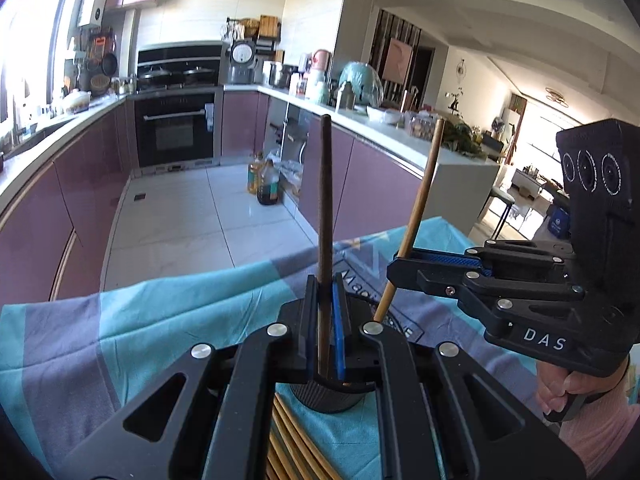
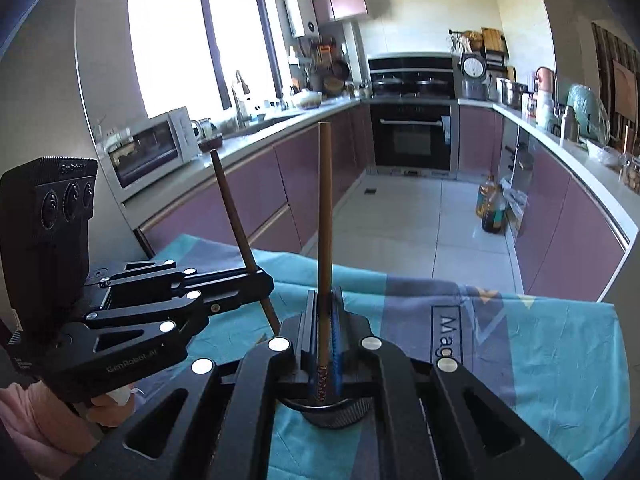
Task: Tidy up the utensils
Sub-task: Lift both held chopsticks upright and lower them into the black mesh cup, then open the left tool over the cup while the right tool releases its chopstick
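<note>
Left claw (image 1: 325,320) clamped on dark-brown wooden chopstick (image 1: 325,200), right claw (image 2: 325,332) on light bamboo chopstick (image 2: 324,208), both upright above black cylindrical holder (image 1: 326,398), presumably for dropping in.

Home kitchen, open to a living rm. I'm facing a U of purple cabinets (image 2: 256,196) w/ pale counters, a built-in oven (image 2: 412,136) below a hob w/ pans, a rice cooker (image 2: 474,74), a microwave (image 2: 154,146) by the window (image 2: 200,40), a sink tap (image 2: 239,92), oil bottles (image 2: 490,208) on tiled floor.
</note>
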### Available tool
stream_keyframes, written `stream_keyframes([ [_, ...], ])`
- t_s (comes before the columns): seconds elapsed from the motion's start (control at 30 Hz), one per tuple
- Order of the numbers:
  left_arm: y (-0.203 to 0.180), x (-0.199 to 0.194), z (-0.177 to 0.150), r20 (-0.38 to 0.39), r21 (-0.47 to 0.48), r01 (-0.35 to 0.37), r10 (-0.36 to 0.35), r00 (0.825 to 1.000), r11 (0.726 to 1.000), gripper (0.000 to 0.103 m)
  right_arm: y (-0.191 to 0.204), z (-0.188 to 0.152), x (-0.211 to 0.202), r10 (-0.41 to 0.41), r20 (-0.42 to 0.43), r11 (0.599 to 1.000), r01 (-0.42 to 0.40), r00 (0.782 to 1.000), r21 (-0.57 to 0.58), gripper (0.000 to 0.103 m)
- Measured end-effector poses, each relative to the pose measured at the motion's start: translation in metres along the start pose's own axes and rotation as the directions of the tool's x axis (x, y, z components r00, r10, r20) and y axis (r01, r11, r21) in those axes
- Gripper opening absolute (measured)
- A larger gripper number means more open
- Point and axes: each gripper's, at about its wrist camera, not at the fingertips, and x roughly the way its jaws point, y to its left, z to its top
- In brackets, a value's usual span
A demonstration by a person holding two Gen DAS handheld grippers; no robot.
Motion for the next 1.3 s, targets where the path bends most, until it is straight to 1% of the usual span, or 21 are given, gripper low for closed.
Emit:
stream_keyframes([
  [0.03,0.008,0.006,-0.003,-0.003,-0.001,-0.003,0.003,1.000,1.000,0.008,0.001,-0.001,0.003,-0.002,-0.009,1.000,0.002,1.000,0.001,0.006],
  [0.13,0.012,0.019,-0.006,-0.024,-0.008,-0.001,0.001,1.000,1.000,0.008,0.001,-0.002,0.016,-0.010,-0.032,1.000,0.010,0.999,0.012,0.006],
  [0.17,0.019,0.023,-0.006,-0.026,-0.008,-0.005,0.005,1.000,1.000,0.008,0.000,-0.002,0.019,-0.009,-0.035,1.000,0.010,0.999,0.018,0.006],
  [0.33,0.031,0.036,-0.006,-0.026,-0.009,-0.012,0.012,1.000,1.000,0.008,-0.002,0.001,0.029,-0.004,-0.036,0.999,0.006,0.999,0.046,0.006],
  [0.47,0.036,0.032,-0.006,-0.004,-0.009,-0.030,0.030,1.000,0.999,0.017,-0.004,0.001,0.032,-0.002,-0.028,0.998,0.003,1.000,0.057,0.008],
  [0.57,0.042,0.024,-0.009,0.008,-0.020,-0.050,0.050,0.999,0.999,0.020,-0.004,-0.002,0.029,-0.006,-0.016,0.998,0.007,1.000,0.061,0.009],
  [0.63,0.047,0.014,-0.013,0.025,-0.024,-0.069,0.069,0.997,0.997,0.025,-0.003,-0.004,0.023,-0.005,0.002,0.998,0.005,1.000,0.064,0.013],
  [0.7,0.052,0.004,-0.018,0.052,-0.020,-0.101,0.101,0.993,0.995,0.032,0.001,-0.008,0.012,-0.002,0.029,0.999,0.001,1.000,0.052,0.021],
  [0.8,0.057,-0.017,-0.030,0.087,-0.006,-0.142,0.142,0.986,0.990,0.037,0.011,-0.014,-0.006,0.032,0.068,0.999,-0.033,0.997,0.019,0.028],
  [0.83,0.059,-0.024,-0.037,0.091,0.001,-0.154,0.153,0.984,0.988,0.038,0.016,-0.019,-0.014,0.049,0.080,0.999,-0.049,0.996,0.001,0.030],
  [0.87,0.062,-0.029,-0.042,0.088,0.004,-0.161,0.160,0.983,0.987,0.040,0.022,-0.023,-0.020,0.066,0.088,0.998,-0.065,0.994,-0.018,0.033],
  [0.93,0.068,-0.039,-0.053,0.077,0.007,-0.182,0.181,0.980,0.983,0.041,0.032,-0.034,-0.029,0.099,0.091,0.994,-0.094,0.991,-0.049,0.038],
  [1.03,0.078,-0.045,-0.077,0.028,0.021,-0.199,0.198,0.980,0.980,0.042,0.044,-0.052,-0.027,0.136,0.042,0.989,-0.133,0.990,-0.065,0.038],
  [1.07,0.080,-0.044,-0.088,0.000,0.029,-0.208,0.208,0.978,0.978,0.042,0.048,-0.059,-0.023,0.140,0.016,0.988,-0.139,0.990,-0.066,0.038],
  [1.2,0.095,-0.041,-0.125,-0.085,0.037,-0.203,0.205,0.975,0.979,0.042,0.057,-0.082,-0.002,0.134,-0.081,0.990,-0.138,0.988,-0.044,0.038],
  [1.3,0.100,-0.029,-0.143,-0.142,0.031,-0.203,0.206,0.968,0.979,0.042,0.058,-0.098,0.014,0.123,-0.138,0.992,-0.125,0.983,-0.011,0.038],
])
